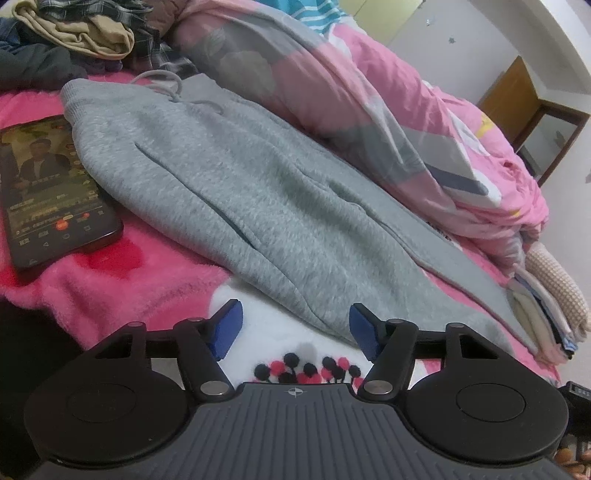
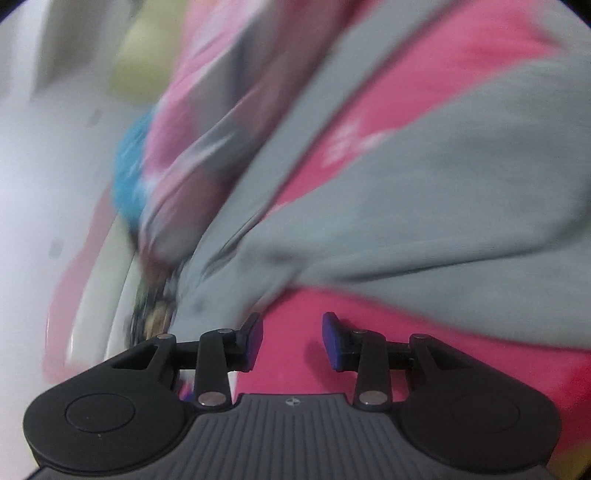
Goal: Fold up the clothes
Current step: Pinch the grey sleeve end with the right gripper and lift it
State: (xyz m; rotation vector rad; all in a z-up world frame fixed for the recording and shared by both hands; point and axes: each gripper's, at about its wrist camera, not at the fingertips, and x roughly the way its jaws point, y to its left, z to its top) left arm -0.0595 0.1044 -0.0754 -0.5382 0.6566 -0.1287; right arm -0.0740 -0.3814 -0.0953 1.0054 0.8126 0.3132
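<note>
Grey fleece sweatpants (image 1: 236, 192), flat — fuzzy pink blanket (image 1: 122, 291)

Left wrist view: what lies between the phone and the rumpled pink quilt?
The grey sweatpants, spread flat on the pink blanket, fill that stretch between phone and quilt.

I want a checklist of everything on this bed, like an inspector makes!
Surface: fluffy pink blanket on a bed.
Job's things: grey fleece sweatpants lying flat; folded stack at the edge.
Clutter: lit black phone beside the sweatpants; unfolded clothes pile; pink patterned quilt.
Grippers: left claw open, empty; right claw open, empty, view blurred.
Cables: nothing seen.
Surroundings: wooden cabinet, white wall.
</note>
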